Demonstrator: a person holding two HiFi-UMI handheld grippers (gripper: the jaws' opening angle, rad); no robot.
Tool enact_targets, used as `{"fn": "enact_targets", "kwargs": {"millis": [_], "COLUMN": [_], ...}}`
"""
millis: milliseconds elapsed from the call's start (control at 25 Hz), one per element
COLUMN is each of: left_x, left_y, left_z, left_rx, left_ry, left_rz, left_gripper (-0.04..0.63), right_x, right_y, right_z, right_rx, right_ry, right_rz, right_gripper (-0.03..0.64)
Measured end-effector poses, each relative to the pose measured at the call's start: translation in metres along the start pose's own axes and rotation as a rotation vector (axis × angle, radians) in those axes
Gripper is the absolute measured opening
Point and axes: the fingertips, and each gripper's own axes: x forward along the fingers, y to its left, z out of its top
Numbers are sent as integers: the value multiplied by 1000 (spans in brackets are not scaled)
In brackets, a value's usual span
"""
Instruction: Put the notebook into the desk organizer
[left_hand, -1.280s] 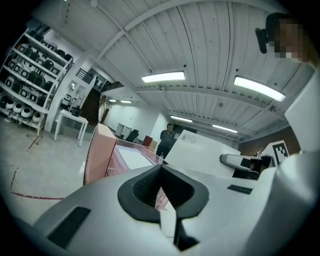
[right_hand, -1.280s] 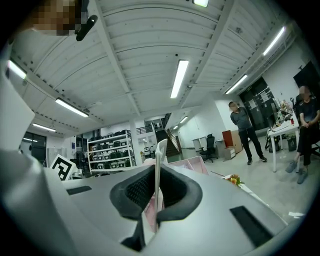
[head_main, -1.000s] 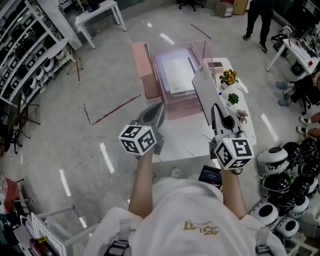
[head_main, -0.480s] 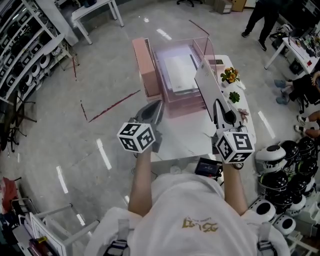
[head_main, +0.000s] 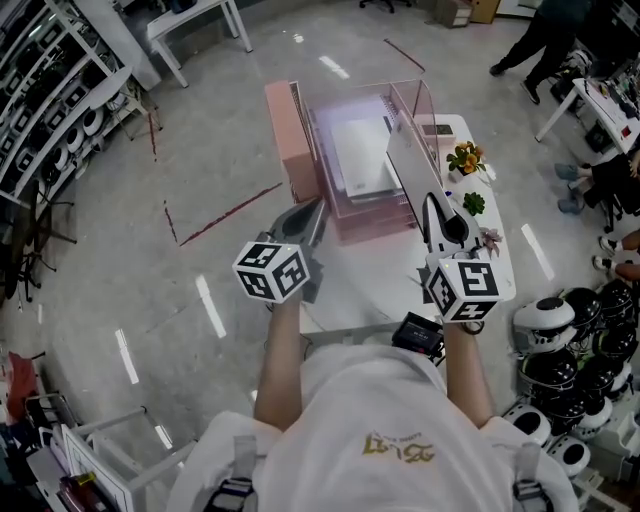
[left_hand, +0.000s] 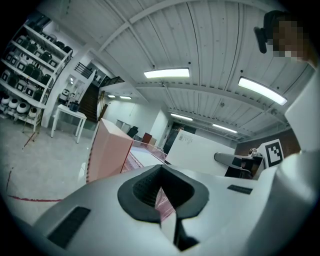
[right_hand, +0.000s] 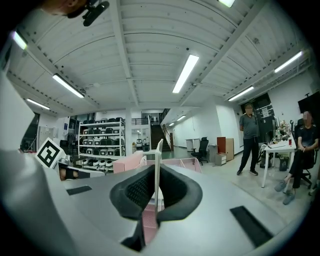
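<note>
Nearly there: the notebook edges up to the desk organizer

Over the last second both hands have drifted toward 12 o'clock. The white notebook, pinched edge-up in the right tongs, now has its far end beside the clear right wall of the pink desk organizer, on the organizer's 3 o'clock side. It hangs above the desk, not yet inside any compartment. The left tongs are pressed together on nothing, at 6 o'clock of the organizer. The carry looks almost over. What remains is probably to shift the notebook toward 9 o'clock over a slot and lower it without clipping the clear wall.
</note>
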Motion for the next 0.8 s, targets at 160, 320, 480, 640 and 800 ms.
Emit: {"fn": "enact_targets", "kwargs": {"millis": [160, 320, 480, 640, 800], "left_x": [8, 17, 24, 29, 33], "left_y": [2, 6, 9, 15, 21], "left_z": [1, 0, 1, 0, -1], "left_rx": [2, 1, 4, 0, -7], "left_ry": [2, 13, 22, 28, 31], "left_rz": [-1, -3, -2, 1, 3], "left_gripper": [14, 14, 14, 14, 14], "right_x": [8, 19, 31, 41, 50], "right_y": [-3, -5, -8, -9, -7], "right_z": [0, 0, -2, -5, -6], "right_rx": [-21, -51, -67, -98, -134], "right_ry": [10, 20, 37, 53, 61], "right_rz": [0, 0, 5, 0, 2], "right_gripper": [17, 17, 17, 17, 17]}}
